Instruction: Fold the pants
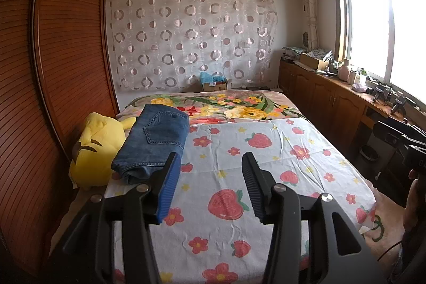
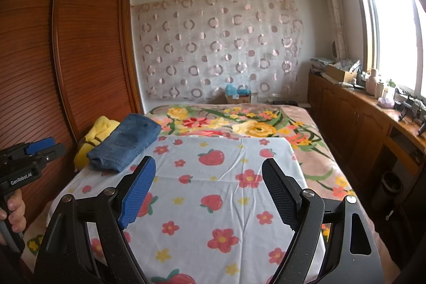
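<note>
Folded blue jeans [image 1: 154, 140] lie at the left edge of the strawberry-print sheet [image 1: 239, 172], partly resting on a yellow plush toy [image 1: 98, 151]. They also show in the right wrist view [image 2: 127, 143]. My left gripper [image 1: 210, 164] is open and empty, hovering above the sheet just right of the jeans' near end. My right gripper [image 2: 209, 172] is open and empty above the middle of the sheet [image 2: 221, 190]. The left gripper's body [image 2: 29, 159] shows at the left edge of the right wrist view, held by a hand.
A wooden wardrobe [image 1: 53, 71] runs along the bed's left side. A floral blanket [image 1: 234, 105] covers the far half of the bed. Wooden cabinets [image 1: 332, 97] with clutter stand under the window on the right. A bin [image 1: 368, 153] stands on the floor.
</note>
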`<state>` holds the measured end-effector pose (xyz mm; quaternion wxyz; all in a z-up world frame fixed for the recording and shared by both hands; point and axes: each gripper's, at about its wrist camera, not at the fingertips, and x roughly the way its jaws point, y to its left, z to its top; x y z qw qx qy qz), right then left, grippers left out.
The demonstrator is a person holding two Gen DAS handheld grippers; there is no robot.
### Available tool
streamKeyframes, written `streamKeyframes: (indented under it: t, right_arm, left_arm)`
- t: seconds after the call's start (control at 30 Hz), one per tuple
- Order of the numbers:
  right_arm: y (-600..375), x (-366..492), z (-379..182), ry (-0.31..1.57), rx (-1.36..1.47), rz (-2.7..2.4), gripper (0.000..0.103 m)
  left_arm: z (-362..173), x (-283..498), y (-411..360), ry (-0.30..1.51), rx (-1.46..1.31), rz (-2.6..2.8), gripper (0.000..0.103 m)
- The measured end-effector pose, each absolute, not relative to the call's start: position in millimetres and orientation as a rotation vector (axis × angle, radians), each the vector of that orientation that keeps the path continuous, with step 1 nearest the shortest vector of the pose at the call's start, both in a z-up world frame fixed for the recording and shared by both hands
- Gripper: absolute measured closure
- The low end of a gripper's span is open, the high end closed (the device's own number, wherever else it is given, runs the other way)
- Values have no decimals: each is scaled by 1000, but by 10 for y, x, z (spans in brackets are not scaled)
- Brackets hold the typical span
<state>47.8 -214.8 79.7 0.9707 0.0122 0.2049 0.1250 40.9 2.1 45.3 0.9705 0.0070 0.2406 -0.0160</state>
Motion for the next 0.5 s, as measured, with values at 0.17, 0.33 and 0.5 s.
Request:
streamKeyframes:
  t: [0.17,0.33,0.5]
  right_arm:
    - [-2145,477,802,414,26,251,19]
    - [-2145,478,798,415,27,253,19]
    - [-2144,478,803,414,27,252,19]
  left_arm:
    - [467,403,16,485,13,-33,55]
    - [460,410,30,486,13,-32,54]
    - [458,410,40,486,12,-33,54]
